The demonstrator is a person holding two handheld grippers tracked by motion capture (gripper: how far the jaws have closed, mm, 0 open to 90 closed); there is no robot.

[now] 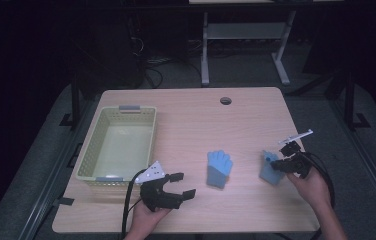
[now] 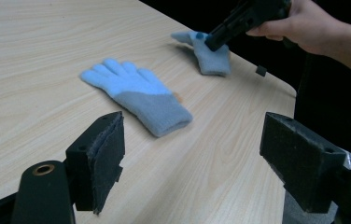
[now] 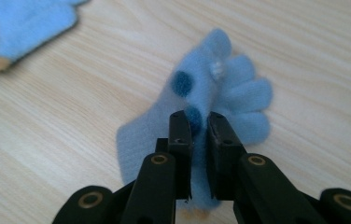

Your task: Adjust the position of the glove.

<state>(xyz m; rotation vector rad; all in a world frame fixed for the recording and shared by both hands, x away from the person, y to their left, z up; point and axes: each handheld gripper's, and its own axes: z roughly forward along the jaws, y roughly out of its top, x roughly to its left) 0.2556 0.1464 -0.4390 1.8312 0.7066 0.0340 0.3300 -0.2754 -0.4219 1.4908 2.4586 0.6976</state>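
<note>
Subject item: a small light-blue knitted glove (image 3: 211, 98) with two dark-blue round patches on its palm and a greyer cuff. It lies on the wooden table (image 1: 186, 115), well to the right of the yellow basket (image 1: 88, 150) and close to the table's right edge. In the right gripper view its fingers fan away from the camera, and a fold of its fabric is pinched up off the tabletop.

A second glove (image 1: 219, 169), of the same light blue with a grey-blue cuff, lies flat between the basket and the first glove, apart from both. Its fingers point toward the far side of the table.

Right gripper (image 3: 200, 122): jaws drawn close, clamped on the raised fold of the first glove just below the nearer dark patch. The pads press the fabric from both sides.

Left gripper (image 1: 178, 185): jaws spread wide, nothing between them. It sits just right of the basket's near corner, close to the table's near edge, aimed toward the second glove and short of it.

Clearances: the basket stands open-topped and hugs the table's left edge. Bare tabletop runs from the basket's right wall across to the second glove, and from the basket's far side to a round hole (image 1: 225, 100) near the far edge.
</note>
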